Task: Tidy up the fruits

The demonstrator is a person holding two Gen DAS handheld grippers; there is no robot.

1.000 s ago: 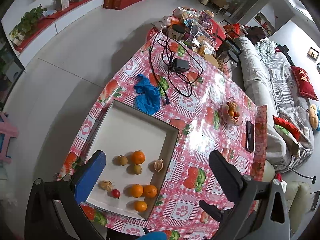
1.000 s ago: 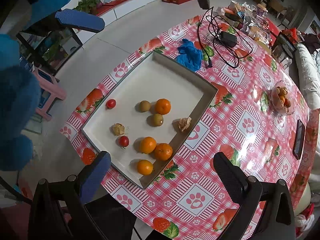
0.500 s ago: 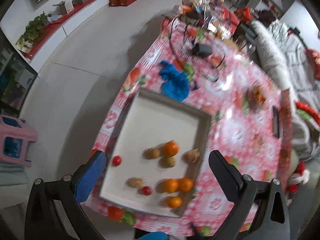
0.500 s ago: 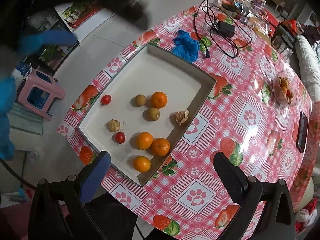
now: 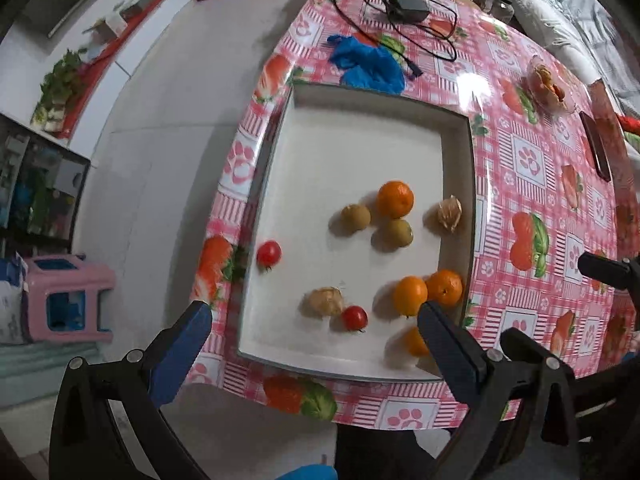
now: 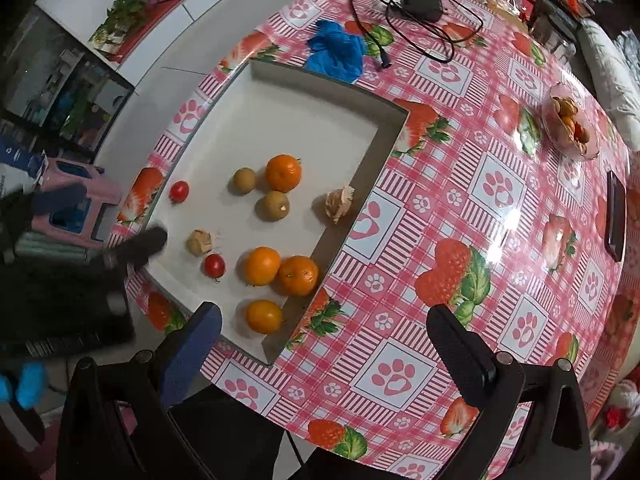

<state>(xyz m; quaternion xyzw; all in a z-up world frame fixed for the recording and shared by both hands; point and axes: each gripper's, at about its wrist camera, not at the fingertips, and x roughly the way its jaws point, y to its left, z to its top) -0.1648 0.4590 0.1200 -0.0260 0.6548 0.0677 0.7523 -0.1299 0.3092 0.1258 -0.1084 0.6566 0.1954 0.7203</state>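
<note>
Ten small fruits lie loose on the floor of a shallow white rectangular tray with grey walls point(image 6: 384, 148), which sits on a table covered by a glossy pink-checked oilcloth printed with strawberries and paw marks point(image 6: 496, 184). Four round orange mandarins point(image 6: 283, 173) are split, one up beside two dull green-brown round fruits point(image 6: 244, 180) and three bunched against the tray's right wall, likely where they rolled. Two small red cherry tomatoes point(image 5: 269, 253) are apart, one by the left wall and one near the front, just beside one of the papery tan husked fruits point(image 5: 326, 301); the other husk lies by the right wall. Nothing is grouped by kind, so the sorting looks barely begun. Over the tray's near edge the left gripper point(image 5: 316, 332) hangs with its jaws wide apart and nothing between them, framing the front tomato and husk, which suggests one of these as the first pick. Spread equally wide and carrying nothing, the right gripper point(image 6: 326, 334) is placed above the tray's near right corner and the oilcloth. Beyond the tray lie a crumpled blue plastic glove point(image 6: 336, 54), a black power adapter with looped cable point(image 6: 420, 2), a small clear bowl of mixed fruit point(image 6: 570, 128) and a dark phone point(image 6: 615, 216).
</note>
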